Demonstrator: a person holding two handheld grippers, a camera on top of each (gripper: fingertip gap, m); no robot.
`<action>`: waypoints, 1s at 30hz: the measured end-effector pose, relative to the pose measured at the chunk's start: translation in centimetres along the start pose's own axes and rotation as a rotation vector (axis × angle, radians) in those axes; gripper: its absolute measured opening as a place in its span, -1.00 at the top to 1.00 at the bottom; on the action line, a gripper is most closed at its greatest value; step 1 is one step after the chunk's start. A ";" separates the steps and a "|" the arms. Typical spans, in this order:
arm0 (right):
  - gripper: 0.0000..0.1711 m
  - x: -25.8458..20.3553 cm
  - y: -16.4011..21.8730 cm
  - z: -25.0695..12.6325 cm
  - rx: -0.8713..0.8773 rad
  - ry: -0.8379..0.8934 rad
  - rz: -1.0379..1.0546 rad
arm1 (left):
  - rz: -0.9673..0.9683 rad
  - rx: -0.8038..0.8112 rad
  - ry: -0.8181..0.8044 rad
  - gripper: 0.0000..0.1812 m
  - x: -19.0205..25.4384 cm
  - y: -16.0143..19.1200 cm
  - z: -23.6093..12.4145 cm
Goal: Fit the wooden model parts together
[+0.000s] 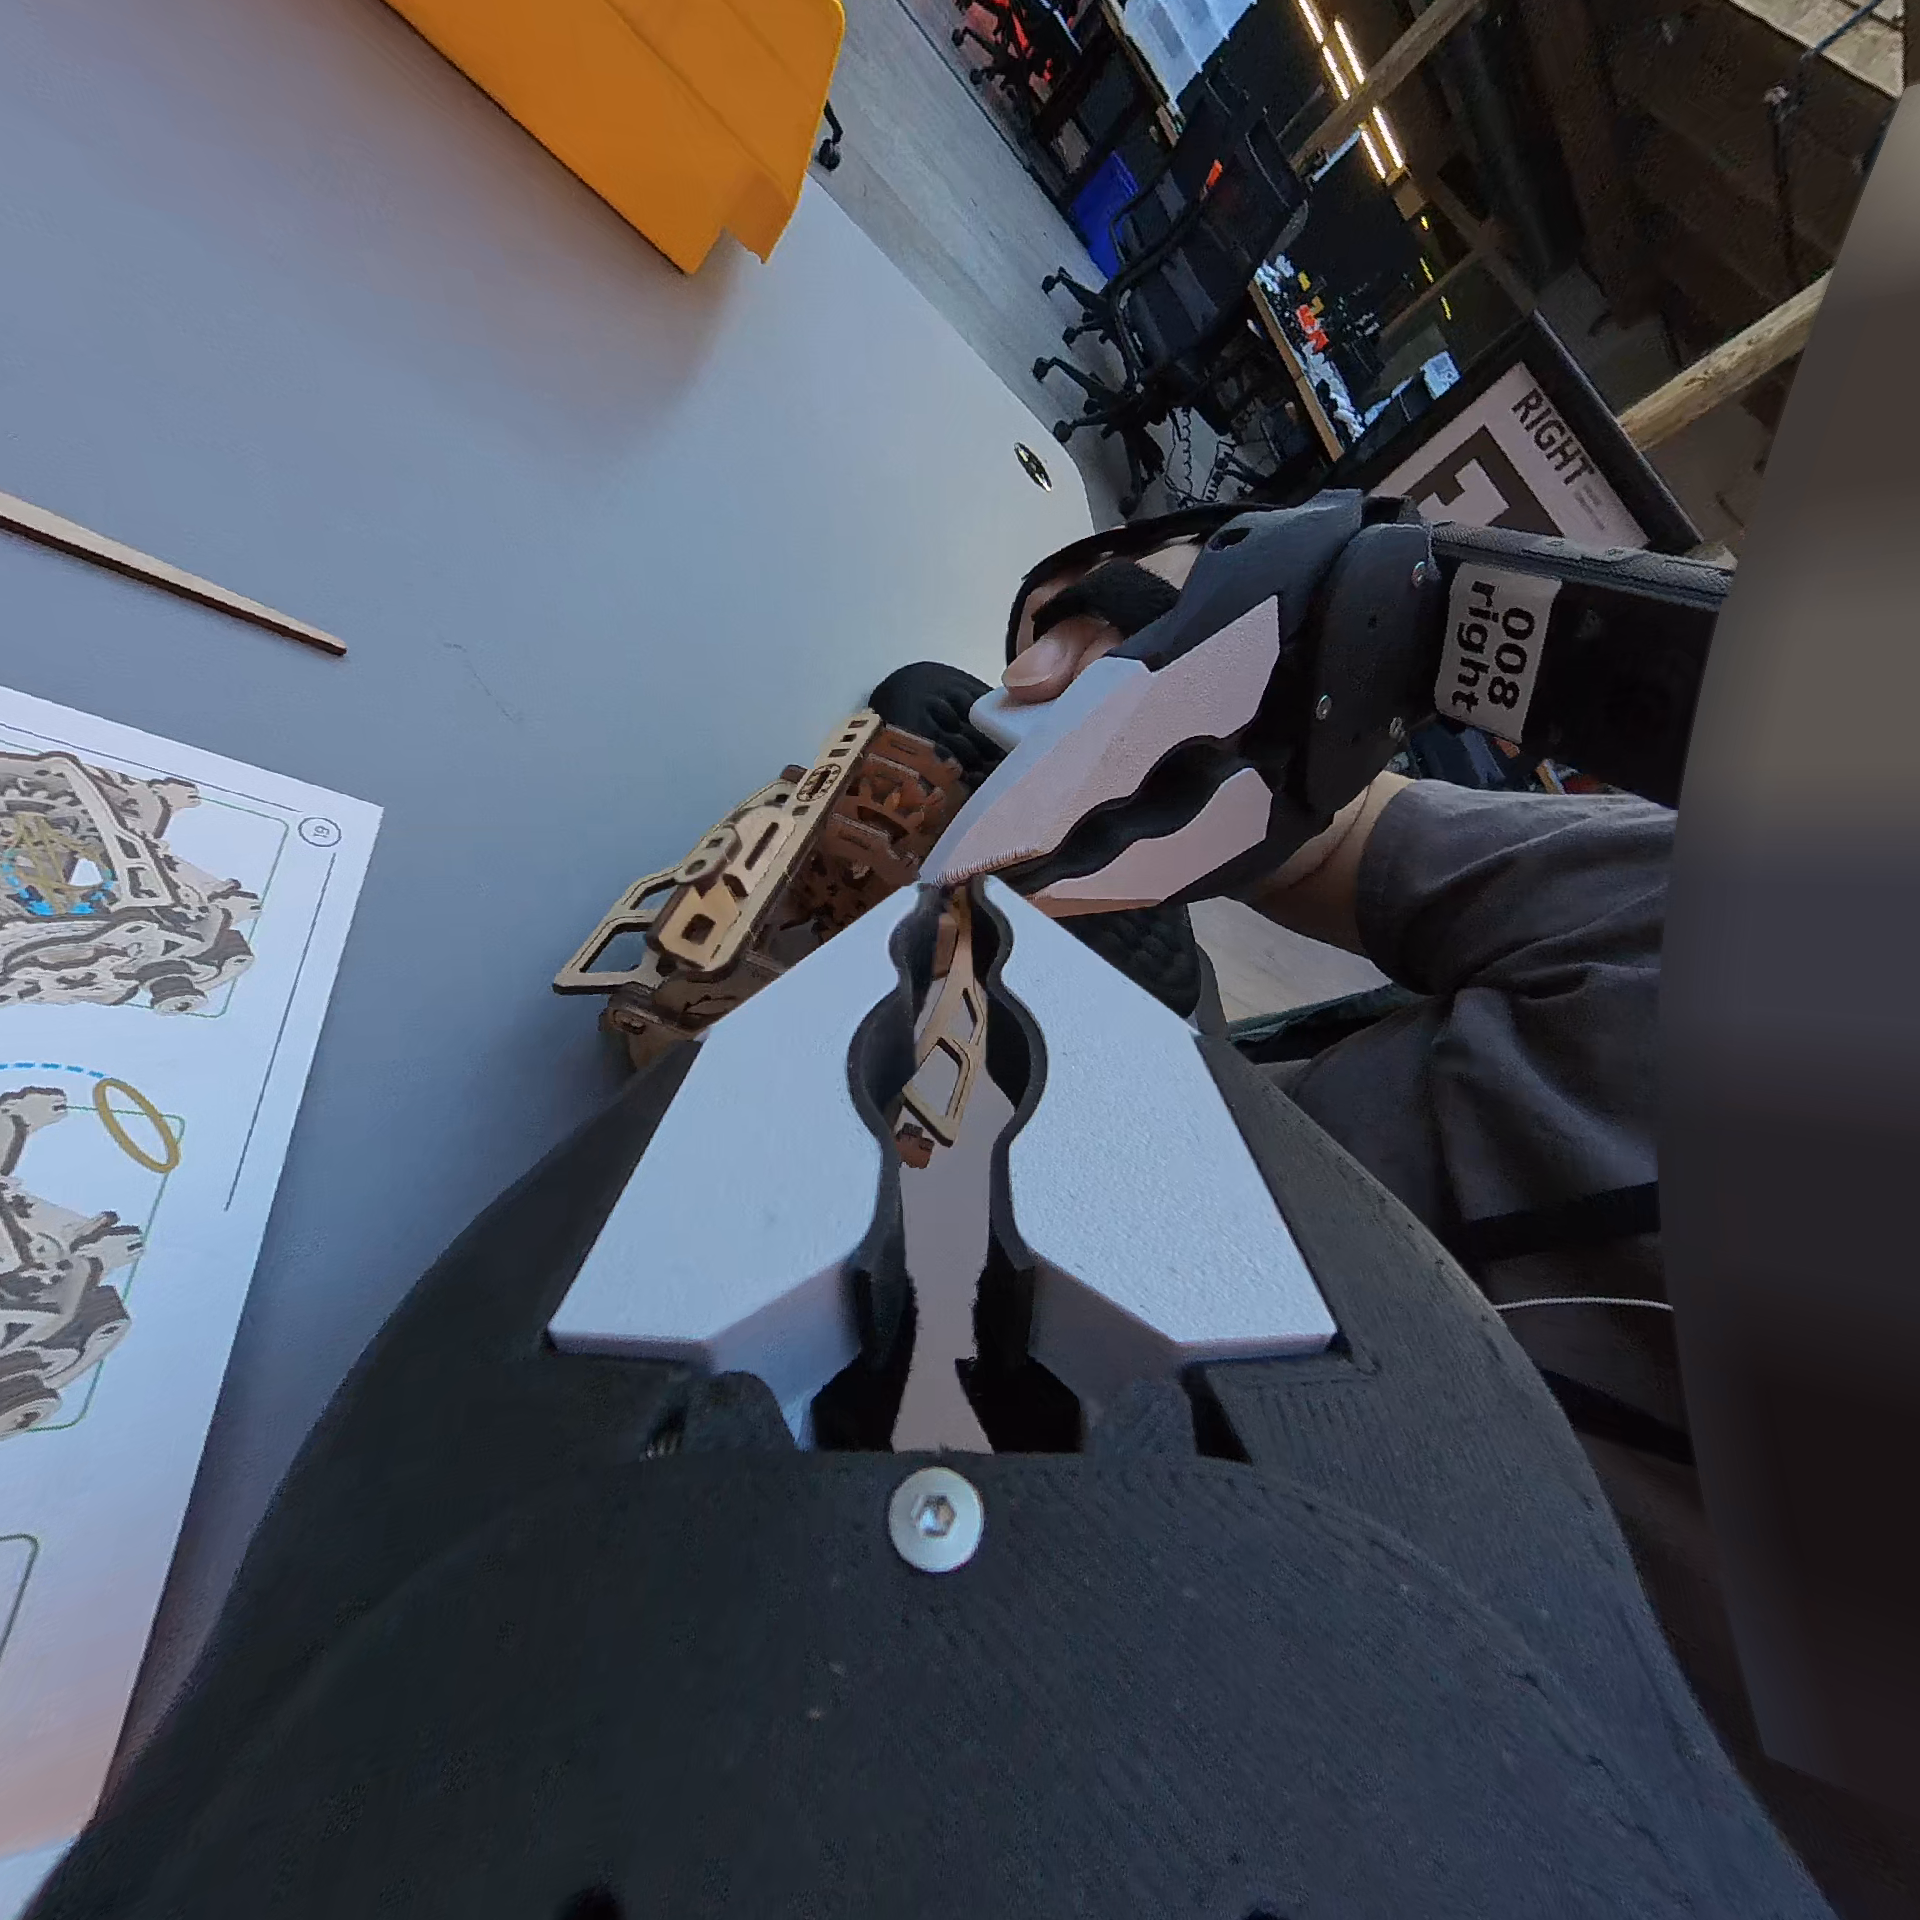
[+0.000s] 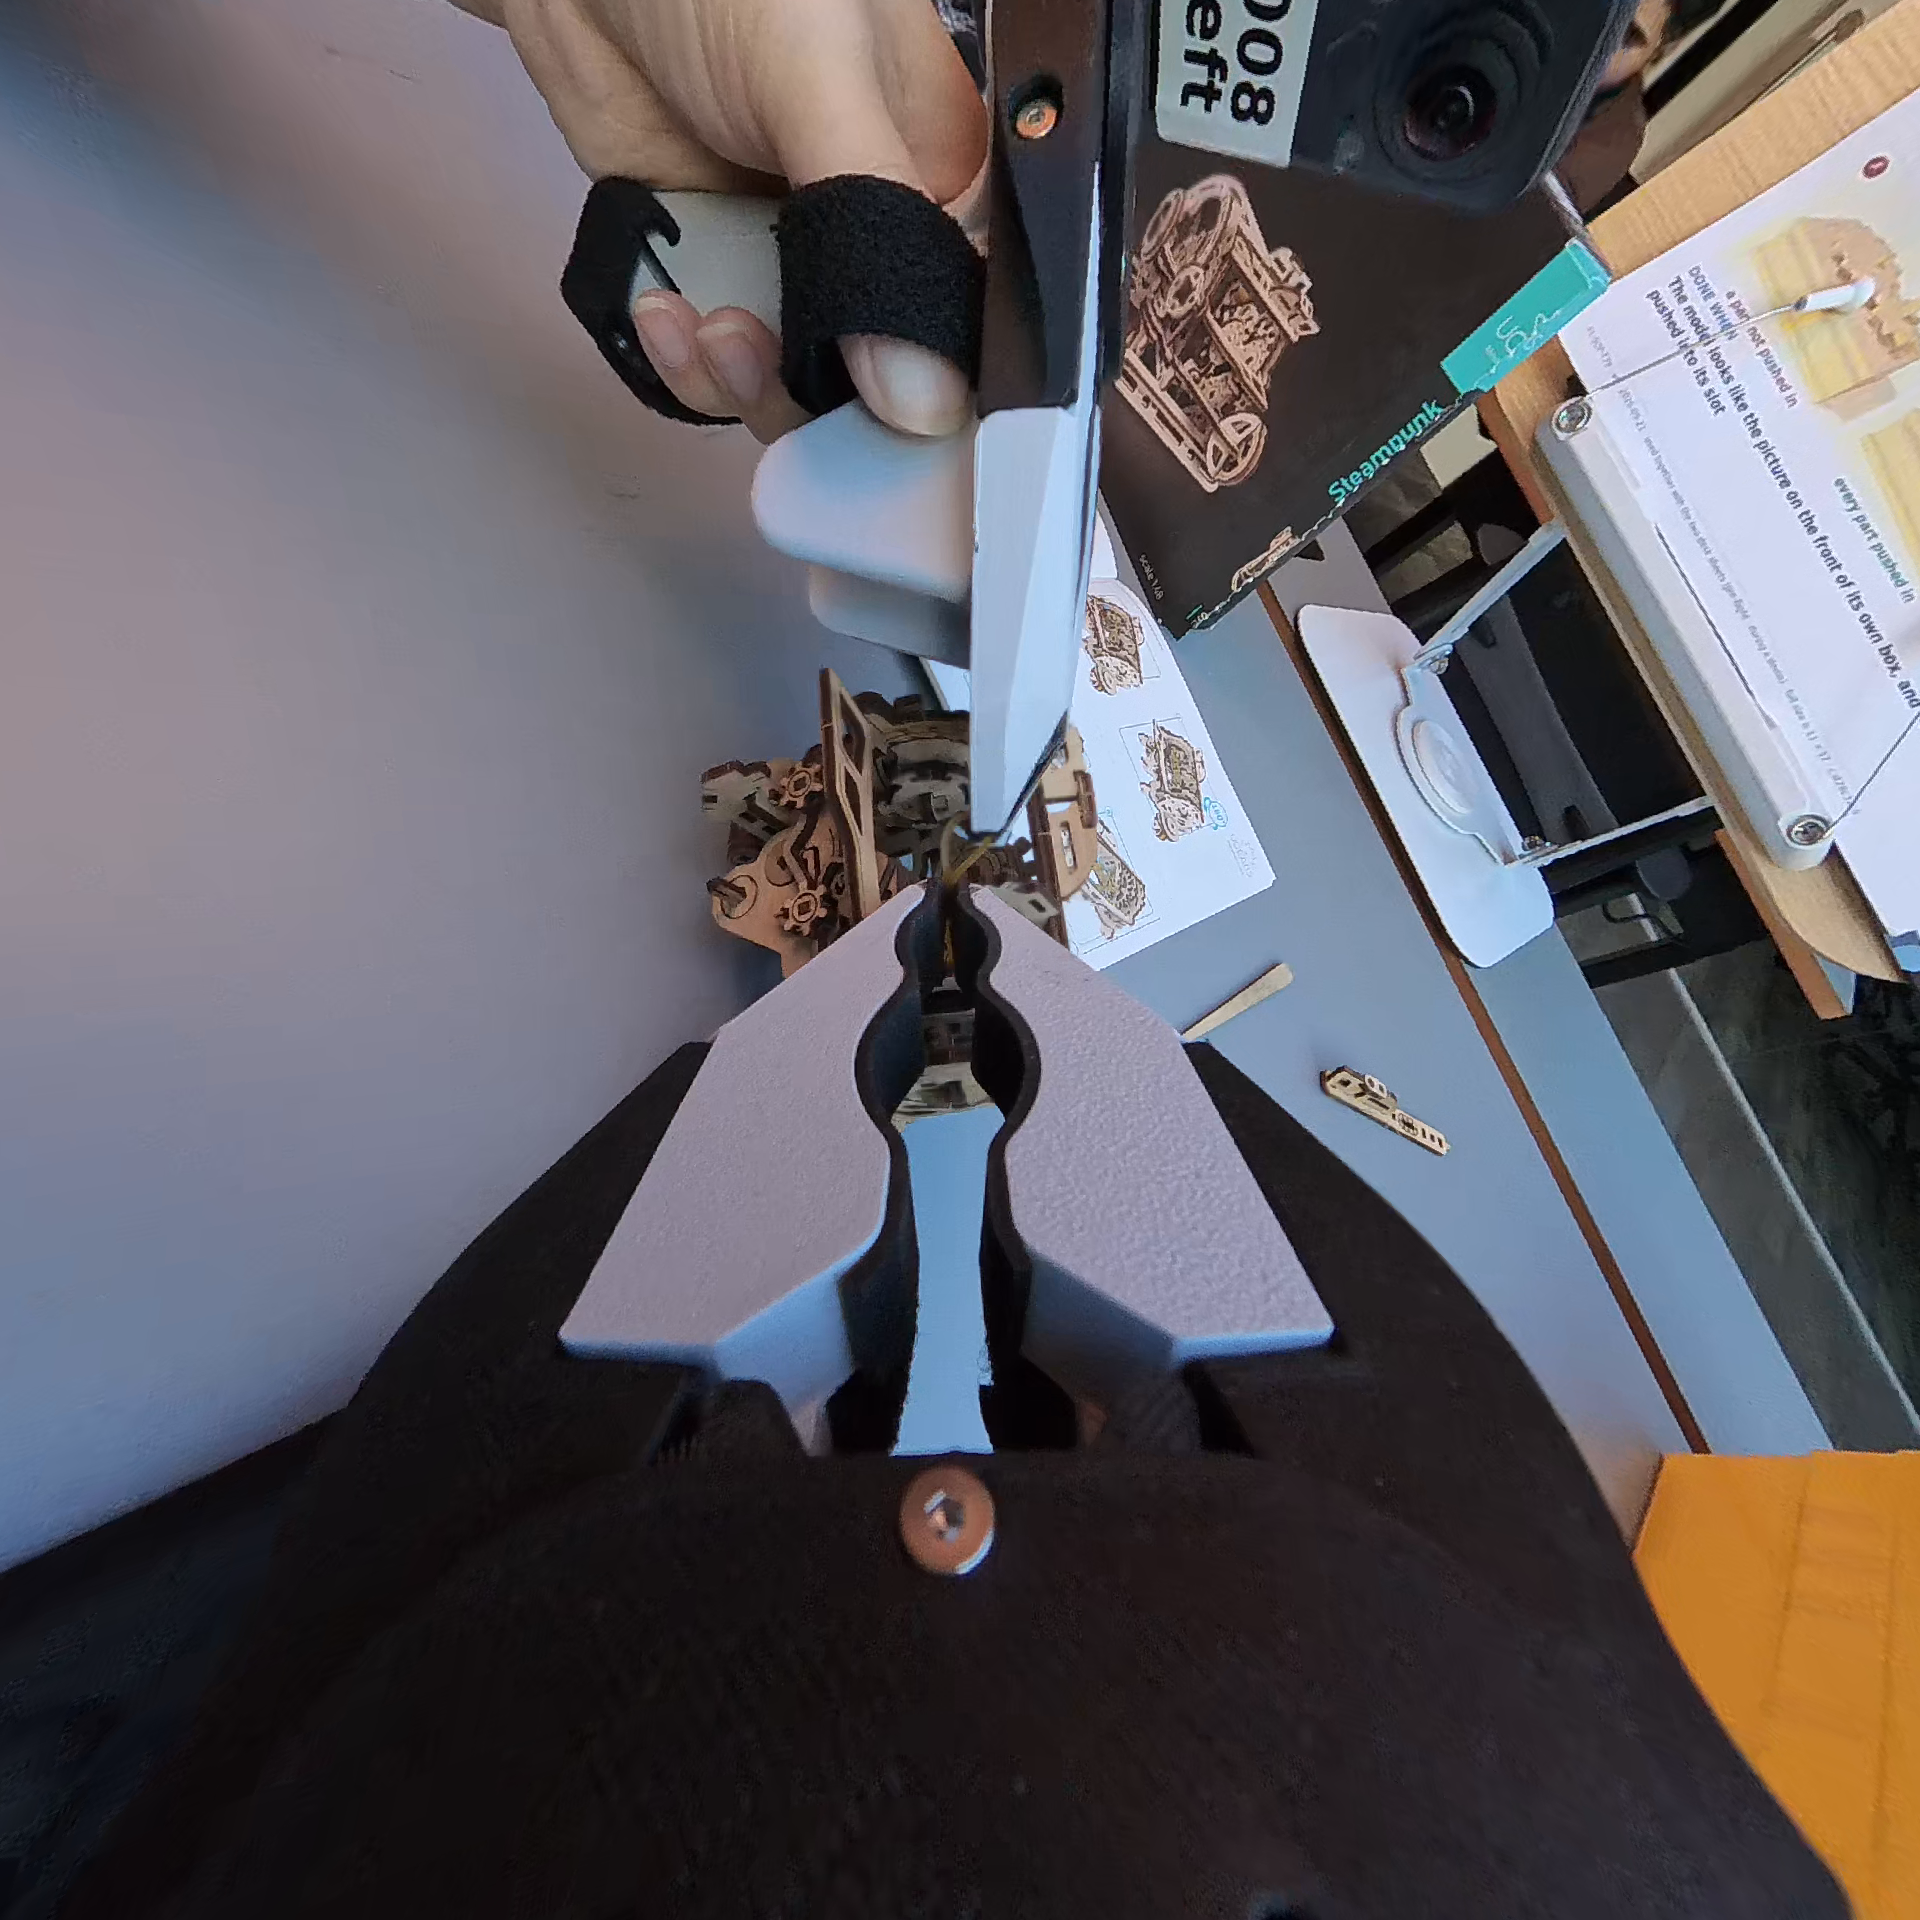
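The partly built wooden model (image 1: pixel 727 914) lies on the grey table (image 1: pixel 468 416); it also shows in the right wrist view (image 2: pixel 790 862). My right gripper (image 2: pixel 948 896) is shut on a thin yellow rubber band (image 2: pixel 964 860) just above the model. The band runs up to the tip of my left gripper (image 2: pixel 987 826), which comes down from above. In the left wrist view my left gripper (image 1: pixel 953 891) stands with a narrow gap between its pads. A slotted wooden frame of the model (image 1: pixel 940 1049) shows through that gap. My right gripper (image 1: pixel 977 883) meets it tip to tip.
A printed instruction sheet (image 1: pixel 156 1039) (image 2: pixel 1164 810) lies beside the model. A wooden stick (image 2: pixel 1242 1000) and a small flat wooden part (image 2: pixel 1387 1112) lie near the table's edge. An orange bin (image 1: pixel 644 114) (image 2: pixel 1797 1662) and the kit's dark box (image 2: pixel 1278 343) stand nearby. The grippers are tip to tip, or close to it.
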State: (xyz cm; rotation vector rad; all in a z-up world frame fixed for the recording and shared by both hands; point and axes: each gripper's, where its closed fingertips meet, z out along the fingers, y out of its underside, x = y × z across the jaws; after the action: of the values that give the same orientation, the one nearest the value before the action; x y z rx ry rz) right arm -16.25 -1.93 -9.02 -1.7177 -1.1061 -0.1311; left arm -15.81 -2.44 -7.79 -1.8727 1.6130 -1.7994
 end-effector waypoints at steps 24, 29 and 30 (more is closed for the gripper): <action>1.00 -0.4 0.3 0.1 -0.025 -0.040 -0.006 | 0.526 0.095 -0.034 -0.18 -2.6 0.0 -2.0; 1.00 -0.5 0.3 0.1 -0.022 -0.044 -0.009 | 0.547 0.073 0.019 -0.17 -1.8 0.5 -1.6; 1.00 -0.5 0.3 0.1 -0.019 -0.048 -0.002 | 0.550 0.058 0.015 -0.17 -1.9 0.7 -1.4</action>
State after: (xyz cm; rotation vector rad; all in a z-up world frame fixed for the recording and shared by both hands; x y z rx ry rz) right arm -16.34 -2.17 -9.53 -1.7444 -1.1454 -0.1019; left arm -16.83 -0.68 -9.14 -1.2218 1.8223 -1.5919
